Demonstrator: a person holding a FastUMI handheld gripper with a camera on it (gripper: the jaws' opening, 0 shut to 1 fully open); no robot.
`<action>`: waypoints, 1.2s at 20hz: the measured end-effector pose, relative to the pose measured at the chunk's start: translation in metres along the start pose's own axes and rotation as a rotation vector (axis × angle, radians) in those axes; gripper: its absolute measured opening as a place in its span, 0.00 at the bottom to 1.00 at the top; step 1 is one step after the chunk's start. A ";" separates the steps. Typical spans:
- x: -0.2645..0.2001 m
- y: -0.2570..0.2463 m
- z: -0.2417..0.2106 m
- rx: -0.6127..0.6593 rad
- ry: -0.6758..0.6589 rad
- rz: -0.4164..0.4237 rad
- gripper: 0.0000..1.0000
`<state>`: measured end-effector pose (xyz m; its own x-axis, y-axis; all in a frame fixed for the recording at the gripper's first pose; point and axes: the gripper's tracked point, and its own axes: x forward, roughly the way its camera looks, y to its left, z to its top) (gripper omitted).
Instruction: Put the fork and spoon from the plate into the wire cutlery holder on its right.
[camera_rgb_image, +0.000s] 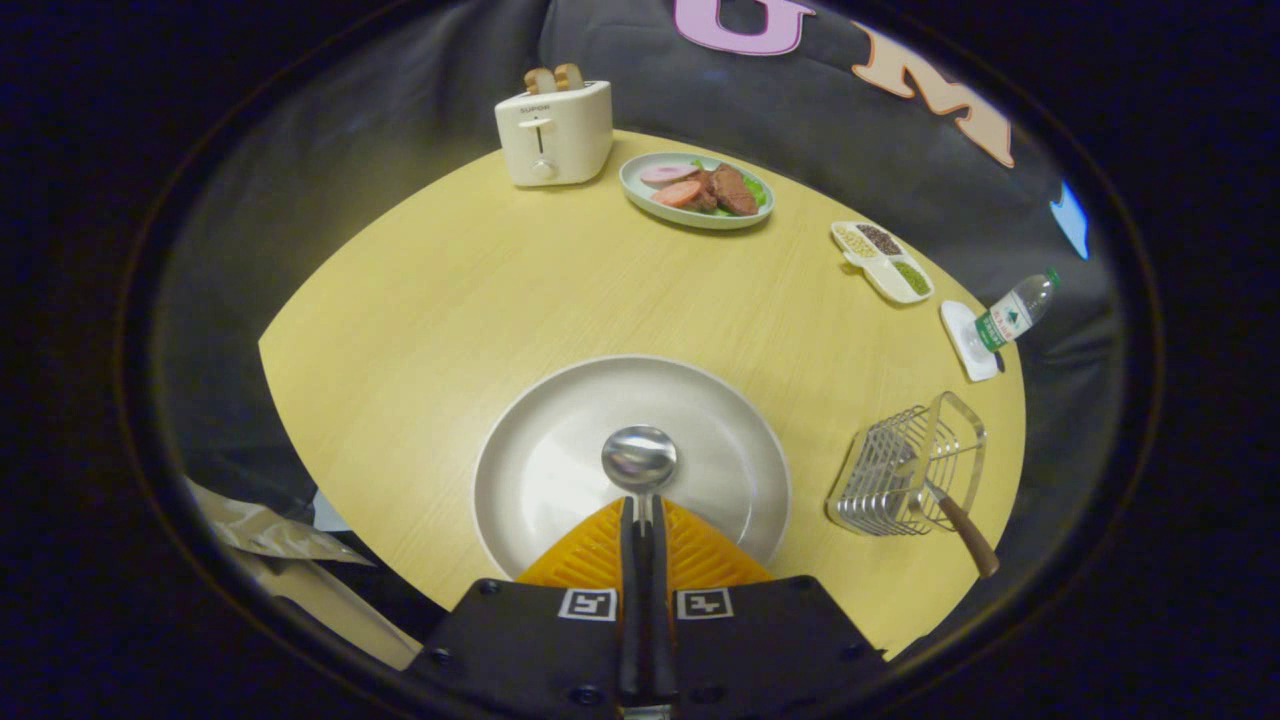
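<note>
My gripper (641, 510) is shut on the spoon's handle, the two fingers pressed together around it. The spoon (639, 459) sticks out ahead of the fingertips, its shiny bowl over the middle of the white plate (545, 440). To the plate's right stands the wire cutlery holder (905, 470), tilted in this view. A utensil with a brown wooden handle (968, 537) leans out of the holder toward me; its head is hidden inside the wires.
On the round wooden table (450, 290) beyond the plate: a white toaster (553, 132) with bread, a plate of meat and vegetables (697, 188), a divided dish of grains (882, 260), and a water bottle (1015, 312) on a white coaster.
</note>
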<state>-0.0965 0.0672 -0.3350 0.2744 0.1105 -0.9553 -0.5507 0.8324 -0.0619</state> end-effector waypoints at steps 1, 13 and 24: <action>-0.003 -0.002 0.003 0.007 -0.004 0.006 0.08; -0.047 -0.080 0.018 0.069 -0.040 -0.056 0.08; -0.074 -0.162 0.019 0.130 -0.065 -0.135 0.08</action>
<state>-0.0125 -0.0649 -0.2490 0.3917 0.0246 -0.9198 -0.3999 0.9048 -0.1461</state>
